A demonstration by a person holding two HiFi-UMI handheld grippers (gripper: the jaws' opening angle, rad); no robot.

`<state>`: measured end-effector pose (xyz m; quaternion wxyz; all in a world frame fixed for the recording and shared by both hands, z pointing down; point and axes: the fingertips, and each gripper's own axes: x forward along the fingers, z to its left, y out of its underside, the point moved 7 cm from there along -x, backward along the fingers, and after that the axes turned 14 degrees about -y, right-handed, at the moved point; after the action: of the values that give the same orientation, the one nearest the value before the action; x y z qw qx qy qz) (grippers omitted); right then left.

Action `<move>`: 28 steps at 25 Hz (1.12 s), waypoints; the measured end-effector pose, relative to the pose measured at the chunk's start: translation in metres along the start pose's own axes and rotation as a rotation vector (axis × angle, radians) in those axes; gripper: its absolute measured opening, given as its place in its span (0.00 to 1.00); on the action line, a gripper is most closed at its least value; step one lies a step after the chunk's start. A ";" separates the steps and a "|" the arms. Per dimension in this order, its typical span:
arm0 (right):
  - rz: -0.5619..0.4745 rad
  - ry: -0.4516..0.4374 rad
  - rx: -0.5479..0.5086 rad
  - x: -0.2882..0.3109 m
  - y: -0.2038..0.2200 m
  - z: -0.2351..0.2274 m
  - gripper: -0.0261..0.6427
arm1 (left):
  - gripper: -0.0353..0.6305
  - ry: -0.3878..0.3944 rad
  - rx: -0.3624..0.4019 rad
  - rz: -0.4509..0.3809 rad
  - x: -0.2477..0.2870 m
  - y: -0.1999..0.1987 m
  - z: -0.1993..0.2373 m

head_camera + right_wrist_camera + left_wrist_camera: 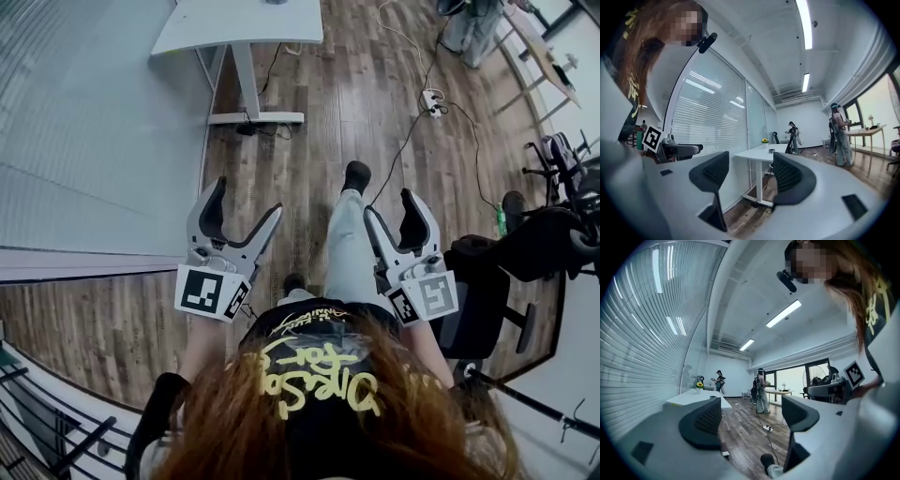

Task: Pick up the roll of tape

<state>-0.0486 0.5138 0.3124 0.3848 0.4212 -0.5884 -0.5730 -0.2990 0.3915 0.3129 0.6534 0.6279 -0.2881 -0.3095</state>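
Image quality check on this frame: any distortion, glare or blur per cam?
Head view: sharp, evenly lit, barrel bend curves the floor planks toward the edges. Left gripper view: heavy fisheye with black corners; ceiling light blown out, far windows bright. Right gripper view: same fisheye and dark corners; ceiling strip clipped, its reflections streak the blinds. No motion blur in any.

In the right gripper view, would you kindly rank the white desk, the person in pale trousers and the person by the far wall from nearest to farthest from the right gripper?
1. The white desk, just ahead of the right gripper, centre-left.
2. The person in pale trousers, standing on the right.
3. The person by the far wall, centre, beyond the desk.
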 end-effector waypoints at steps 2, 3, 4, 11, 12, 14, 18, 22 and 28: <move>0.004 -0.029 -0.018 0.010 -0.002 -0.004 0.45 | 0.65 -0.020 0.001 -0.006 0.003 0.000 0.004; 0.003 -0.044 -0.025 0.016 -0.002 -0.007 0.45 | 0.65 -0.032 0.004 -0.009 0.004 0.000 0.006; 0.002 -0.057 -0.028 0.021 -0.001 -0.010 0.45 | 0.65 -0.044 0.006 -0.012 0.006 0.000 0.009; -0.027 -0.124 -0.013 0.071 0.010 -0.047 0.45 | 0.65 -0.103 0.019 0.005 0.041 0.003 0.030; -0.032 -0.127 -0.014 0.078 0.010 -0.055 0.45 | 0.66 -0.095 0.011 0.010 0.052 0.003 0.032; -0.041 -0.137 -0.014 0.094 0.009 -0.075 0.45 | 0.66 -0.084 0.006 0.012 0.077 0.002 0.034; -0.039 -0.162 -0.024 0.125 0.008 -0.119 0.45 | 0.66 -0.094 0.020 0.004 0.129 -0.003 0.038; -0.058 -0.158 -0.013 0.160 0.001 -0.169 0.45 | 0.66 -0.072 0.030 -0.005 0.183 -0.011 0.042; -0.063 -0.203 -0.046 0.210 -0.016 -0.232 0.45 | 0.66 -0.108 0.051 -0.015 0.252 -0.025 0.047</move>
<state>0.0958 0.2359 0.3007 0.3145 0.3703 -0.5975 -0.6379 -0.1745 0.1674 0.2874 0.6183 0.6288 -0.3260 -0.3406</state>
